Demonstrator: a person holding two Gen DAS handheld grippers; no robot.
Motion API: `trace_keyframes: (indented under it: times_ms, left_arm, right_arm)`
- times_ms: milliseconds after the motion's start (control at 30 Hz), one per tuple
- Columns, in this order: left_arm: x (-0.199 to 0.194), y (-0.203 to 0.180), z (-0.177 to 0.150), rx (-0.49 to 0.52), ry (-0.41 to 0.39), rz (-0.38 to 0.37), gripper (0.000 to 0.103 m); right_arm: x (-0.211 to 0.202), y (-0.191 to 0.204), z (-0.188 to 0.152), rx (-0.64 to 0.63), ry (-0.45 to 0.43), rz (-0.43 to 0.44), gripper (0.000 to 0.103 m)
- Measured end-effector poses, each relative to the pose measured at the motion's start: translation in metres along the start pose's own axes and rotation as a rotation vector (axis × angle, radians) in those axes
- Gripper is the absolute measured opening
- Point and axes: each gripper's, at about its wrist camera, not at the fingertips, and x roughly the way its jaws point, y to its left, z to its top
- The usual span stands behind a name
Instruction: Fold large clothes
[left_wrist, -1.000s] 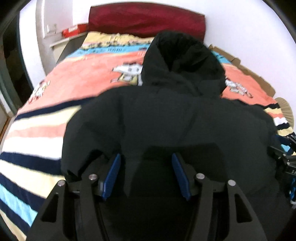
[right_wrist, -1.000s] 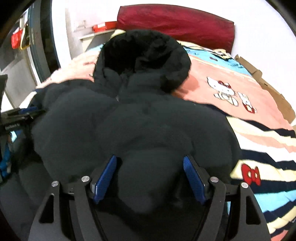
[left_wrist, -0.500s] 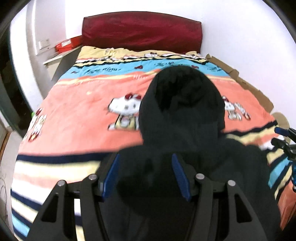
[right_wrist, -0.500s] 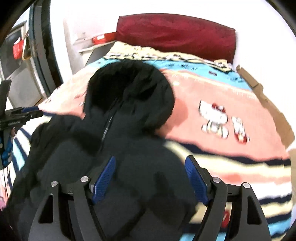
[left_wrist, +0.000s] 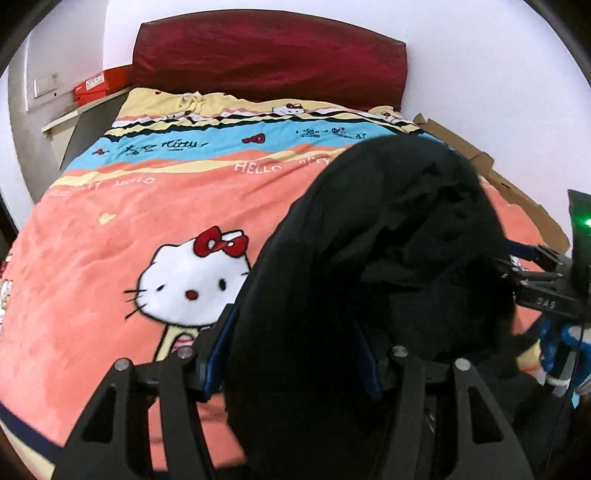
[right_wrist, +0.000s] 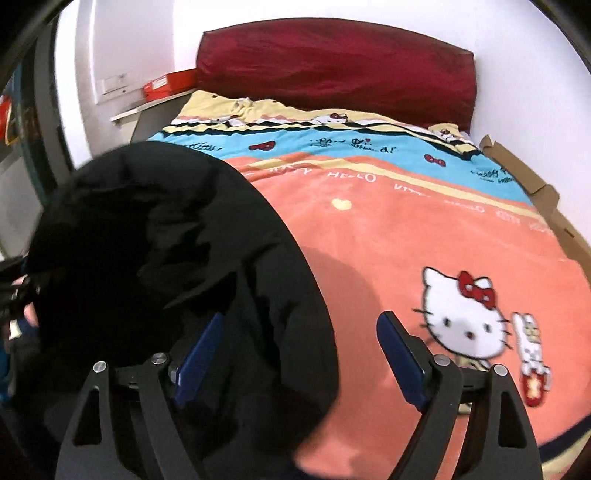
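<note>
The black jacket (left_wrist: 369, 266) fills the lower right of the left view and the lower left of the right view, bunched in a puffy heap over the bed cover (left_wrist: 122, 229). The left gripper (left_wrist: 291, 354) has its fingers apart with jacket fabric bulging between them; whether it truly grips, I cannot tell. The right gripper (right_wrist: 299, 358) is wide apart, fabric only against its left finger. No neat fold shows; most of the work looks left.

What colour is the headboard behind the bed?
Dark red headboard, clearest in the left wrist view.
</note>
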Motion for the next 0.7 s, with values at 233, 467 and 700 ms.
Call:
trace_keyframes:
  times_ms: [233, 467, 700]
  left_arm:
    - [-0.008, 0.003, 0.0, -0.028, -0.02, 0.014, 0.013]
    - [-0.102, -0.012, -0.02, -0.014, -0.04, -0.018, 0.009]
    - [-0.224, -0.023, -0.077, -0.027, -0.082, -0.056, 0.009]
  right_arm:
    - [0.003, 0.015, -0.001, -0.014, -0.025, 0.055, 0.015]
    - [-0.094, 0.025, -0.018, -0.011, -0.068, 0.167, 0.009]
    - [-0.233, 0.052, -0.071, -0.055, -0.175, 0.258, 0.008]
